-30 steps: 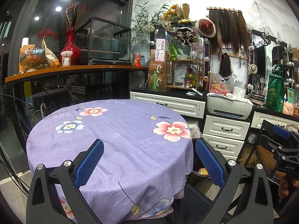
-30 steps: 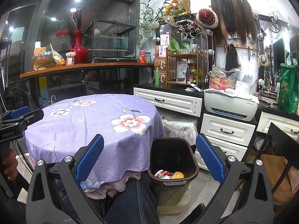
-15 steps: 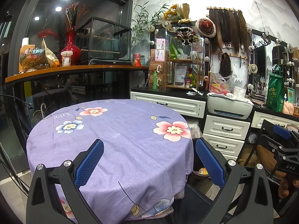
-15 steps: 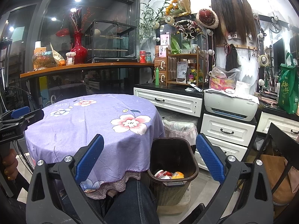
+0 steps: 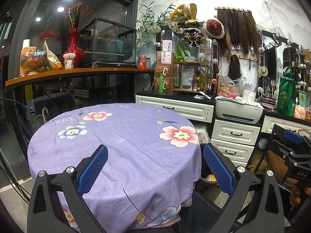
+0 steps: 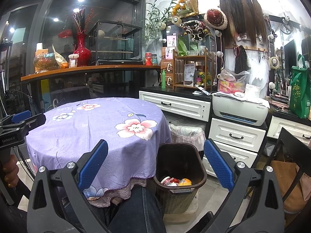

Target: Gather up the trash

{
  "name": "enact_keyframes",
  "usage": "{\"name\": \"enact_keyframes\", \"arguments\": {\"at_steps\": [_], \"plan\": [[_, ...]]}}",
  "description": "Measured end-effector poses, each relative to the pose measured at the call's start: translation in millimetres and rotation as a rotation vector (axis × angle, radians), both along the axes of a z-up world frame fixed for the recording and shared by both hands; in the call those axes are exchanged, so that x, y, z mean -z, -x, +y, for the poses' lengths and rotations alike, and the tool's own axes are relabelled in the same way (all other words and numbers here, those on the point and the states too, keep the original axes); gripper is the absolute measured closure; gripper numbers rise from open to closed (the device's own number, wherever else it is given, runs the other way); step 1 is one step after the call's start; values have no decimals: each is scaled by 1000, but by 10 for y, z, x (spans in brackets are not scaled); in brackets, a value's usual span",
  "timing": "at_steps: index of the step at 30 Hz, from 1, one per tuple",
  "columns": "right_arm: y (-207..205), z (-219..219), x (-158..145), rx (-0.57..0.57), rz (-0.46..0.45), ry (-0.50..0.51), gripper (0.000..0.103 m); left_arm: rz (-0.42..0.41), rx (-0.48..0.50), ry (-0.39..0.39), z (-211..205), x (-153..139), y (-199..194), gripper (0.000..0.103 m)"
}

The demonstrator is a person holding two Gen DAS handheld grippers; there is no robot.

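While we hold both grippers wide apart and empty, the left gripper (image 5: 155,171) hovers over the purple table (image 5: 120,136). The right gripper (image 6: 155,171) hangs above the dark bin (image 6: 179,171) beside the table; trash (image 6: 175,181), maybe wrappers, lies inside.

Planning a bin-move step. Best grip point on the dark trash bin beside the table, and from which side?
Grip the near rim of the trash bin, where a handle bar sits just under the lip, coming from above. The bin stands upright and open-topped, so one finger can probably drop inside the wall and one outside. The right gripper has open jaws, holds nothing, and is already facing it.
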State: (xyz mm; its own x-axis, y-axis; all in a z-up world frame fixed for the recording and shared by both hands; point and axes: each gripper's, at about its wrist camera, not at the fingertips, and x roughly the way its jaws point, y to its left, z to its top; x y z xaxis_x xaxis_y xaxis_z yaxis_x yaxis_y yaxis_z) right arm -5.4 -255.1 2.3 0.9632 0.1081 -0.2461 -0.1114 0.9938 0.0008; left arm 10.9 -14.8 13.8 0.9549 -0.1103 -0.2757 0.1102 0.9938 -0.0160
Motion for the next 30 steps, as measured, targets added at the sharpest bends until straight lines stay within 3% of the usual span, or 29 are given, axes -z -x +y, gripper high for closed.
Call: {"name": "enact_keyframes", "arguments": {"at_steps": [30], "plan": [[-7, 10, 20, -2, 3, 1, 6, 0, -11, 3, 20, 41, -13, 5]]}}
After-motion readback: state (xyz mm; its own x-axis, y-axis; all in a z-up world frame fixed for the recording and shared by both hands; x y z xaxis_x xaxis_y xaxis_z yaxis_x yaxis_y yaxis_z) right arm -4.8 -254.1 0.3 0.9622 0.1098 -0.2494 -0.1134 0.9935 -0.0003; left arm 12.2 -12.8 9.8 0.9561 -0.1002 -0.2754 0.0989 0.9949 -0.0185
